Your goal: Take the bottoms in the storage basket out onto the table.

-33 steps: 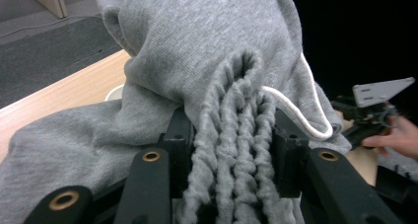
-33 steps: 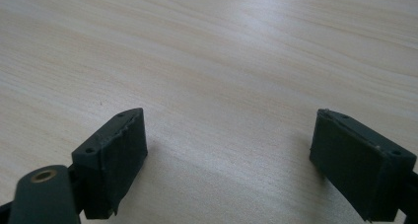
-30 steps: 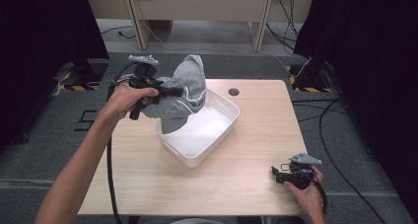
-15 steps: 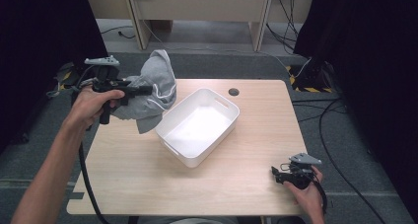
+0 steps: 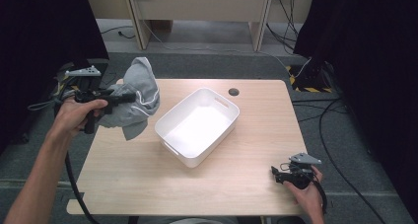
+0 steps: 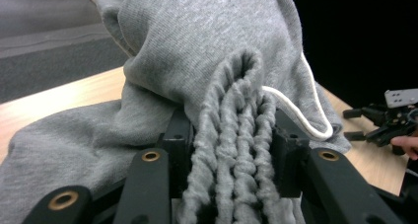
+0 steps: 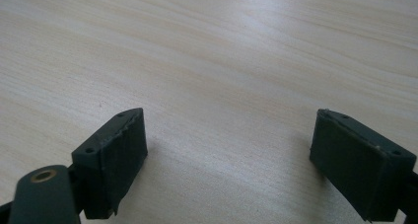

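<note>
A grey hooded sweatshirt [image 5: 135, 98] with a white drawstring hangs over the table's far left corner, bunched in my left gripper [image 5: 129, 97]. In the left gripper view its folded ribbed hem [image 6: 236, 135] is pinched between the two black jaws, so my left gripper [image 6: 230, 140] is shut on it. An empty white plastic tub [image 5: 197, 125] stands in the middle of the table, to the right of the sweatshirt. My right gripper [image 5: 277, 174] rests at the table's near right corner. In the right gripper view my right gripper [image 7: 229, 150] stands wide open over bare wood.
The light wooden table [image 5: 246, 184] has a round cable hole [image 5: 233, 92] near its far edge. Black curtains hang on both sides. Cables [image 5: 315, 110] run across the floor to the right, and a wooden bench stands beyond the table.
My left gripper has carried the sweatshirt leftwards, from over the tub's far end to beyond the tub at the table's left edge. The right gripper has stayed put.
</note>
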`<state>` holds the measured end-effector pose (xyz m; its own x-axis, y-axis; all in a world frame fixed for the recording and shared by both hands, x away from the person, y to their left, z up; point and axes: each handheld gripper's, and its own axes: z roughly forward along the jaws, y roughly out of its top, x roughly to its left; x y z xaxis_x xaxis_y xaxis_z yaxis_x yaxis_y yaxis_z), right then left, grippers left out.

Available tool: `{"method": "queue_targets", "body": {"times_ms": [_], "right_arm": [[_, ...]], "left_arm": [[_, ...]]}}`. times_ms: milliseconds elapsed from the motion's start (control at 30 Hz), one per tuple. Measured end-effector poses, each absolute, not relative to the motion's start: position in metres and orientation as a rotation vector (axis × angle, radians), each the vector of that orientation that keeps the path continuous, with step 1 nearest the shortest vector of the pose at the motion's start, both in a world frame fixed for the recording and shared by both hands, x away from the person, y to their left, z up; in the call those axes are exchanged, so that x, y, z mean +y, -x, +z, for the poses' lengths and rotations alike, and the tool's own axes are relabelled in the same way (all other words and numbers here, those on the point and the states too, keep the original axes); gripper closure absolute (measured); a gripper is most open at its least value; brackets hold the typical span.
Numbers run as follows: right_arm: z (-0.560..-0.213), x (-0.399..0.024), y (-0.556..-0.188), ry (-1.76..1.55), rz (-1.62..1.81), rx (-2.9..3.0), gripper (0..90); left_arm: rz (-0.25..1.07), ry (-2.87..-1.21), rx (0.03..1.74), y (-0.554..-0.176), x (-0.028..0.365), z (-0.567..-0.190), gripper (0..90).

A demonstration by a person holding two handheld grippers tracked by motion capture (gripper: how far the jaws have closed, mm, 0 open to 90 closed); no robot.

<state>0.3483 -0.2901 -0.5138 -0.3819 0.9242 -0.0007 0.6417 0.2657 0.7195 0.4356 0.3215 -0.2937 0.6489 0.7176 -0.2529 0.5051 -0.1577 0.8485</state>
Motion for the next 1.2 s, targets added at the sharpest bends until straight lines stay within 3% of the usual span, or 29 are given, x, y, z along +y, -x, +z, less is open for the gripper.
{"method": "queue_targets", "body": {"times_ms": [1200], "right_arm": [[-0.514, -0.290, -0.349, -1.417, 0.898, 2.119, 14.7]], "left_arm": [[0.270, -1.840, 1.164, -0.438, 0.358, -0.362, 59.2]]}}
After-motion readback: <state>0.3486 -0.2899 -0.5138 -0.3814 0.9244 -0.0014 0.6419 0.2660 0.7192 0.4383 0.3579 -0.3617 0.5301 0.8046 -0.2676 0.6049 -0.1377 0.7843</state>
